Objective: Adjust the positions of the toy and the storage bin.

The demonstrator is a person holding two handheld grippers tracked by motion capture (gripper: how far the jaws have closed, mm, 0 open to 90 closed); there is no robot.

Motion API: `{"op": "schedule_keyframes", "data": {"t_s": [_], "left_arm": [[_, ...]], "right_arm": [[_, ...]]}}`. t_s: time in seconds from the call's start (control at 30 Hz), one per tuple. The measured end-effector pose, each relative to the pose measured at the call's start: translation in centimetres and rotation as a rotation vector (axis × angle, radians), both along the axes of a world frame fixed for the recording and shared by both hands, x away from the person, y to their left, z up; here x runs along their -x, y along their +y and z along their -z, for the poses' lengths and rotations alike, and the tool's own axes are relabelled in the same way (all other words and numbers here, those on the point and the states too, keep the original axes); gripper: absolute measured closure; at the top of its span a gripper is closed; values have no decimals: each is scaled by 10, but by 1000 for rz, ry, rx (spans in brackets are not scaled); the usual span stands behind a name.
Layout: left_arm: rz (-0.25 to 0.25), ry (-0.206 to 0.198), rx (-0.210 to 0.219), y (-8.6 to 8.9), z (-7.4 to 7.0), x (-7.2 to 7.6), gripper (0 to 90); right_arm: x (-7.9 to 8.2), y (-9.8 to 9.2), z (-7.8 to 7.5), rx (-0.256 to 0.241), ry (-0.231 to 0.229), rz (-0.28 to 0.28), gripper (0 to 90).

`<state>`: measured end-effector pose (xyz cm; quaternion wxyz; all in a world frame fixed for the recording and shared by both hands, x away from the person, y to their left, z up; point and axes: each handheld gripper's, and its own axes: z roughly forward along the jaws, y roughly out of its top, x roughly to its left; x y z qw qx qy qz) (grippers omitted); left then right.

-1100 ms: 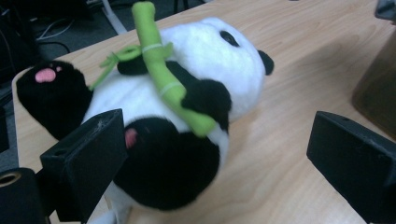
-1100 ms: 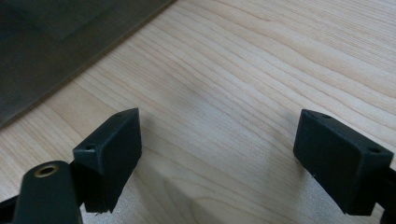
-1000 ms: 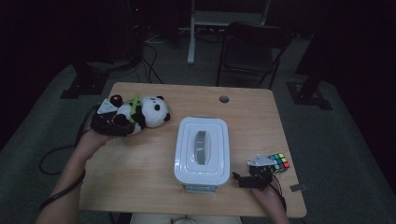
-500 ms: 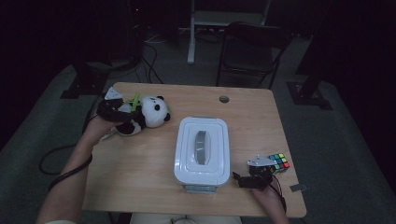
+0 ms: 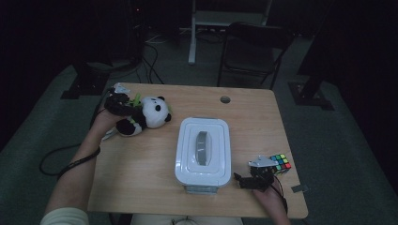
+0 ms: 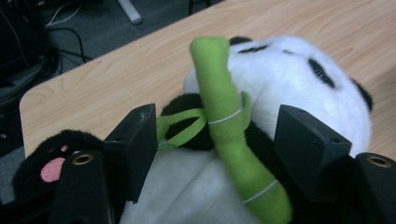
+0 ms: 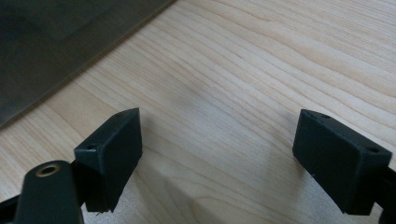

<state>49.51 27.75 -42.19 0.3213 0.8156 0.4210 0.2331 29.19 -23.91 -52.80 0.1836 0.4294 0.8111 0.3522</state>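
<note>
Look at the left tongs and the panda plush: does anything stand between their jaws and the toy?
Nothing visible does. The left tongs are open, with the panda plush directly between the jaws; its green bamboo stalk, part of the toy, runs up through the gap. The jaws do not appear closed on it yet.

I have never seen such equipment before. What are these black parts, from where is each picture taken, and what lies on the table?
There is no machine here: a person holds a hand-held grasping tool in each hand. The high view looks down on a wooden table. The other two pictures come from small cameras riding on each tool, looking along its two black jaws.

On the table lie a plush panda, a white lidded box and a colourful puzzle cube.

The left tool is open, its jaws on either side of the panda's green bamboo stick, not yet closed on it. The right tool is open over bare wood near the cube and holds nothing.
</note>
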Motion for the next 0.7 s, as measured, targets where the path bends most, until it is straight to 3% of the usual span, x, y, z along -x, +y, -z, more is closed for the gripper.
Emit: {"op": "schedule_keyframes", "data": {"t_s": [0.17, 0.27, 0.4, 0.5, 0.7], "left_arm": [[-8, 45, -3, -1, 5, 0, 437], [-31, 32, -8, -3, 5, 2, 487], [-53, 18, -20, -7, 3, 6, 665], [-60, 17, -38, -11, 0, 11, 709], [-85, 54, 16, -15, -6, 21, 739]], "right_arm": [[0, 0, 0, 0, 0, 0, 155], [0, 0, 0, 0, 0, 3, 158], [0, 0, 0, 0, 0, 5, 158], [0, 0, 0, 0, 0, 5, 159], [0, 0, 0, 0, 0, 6, 159]]}}
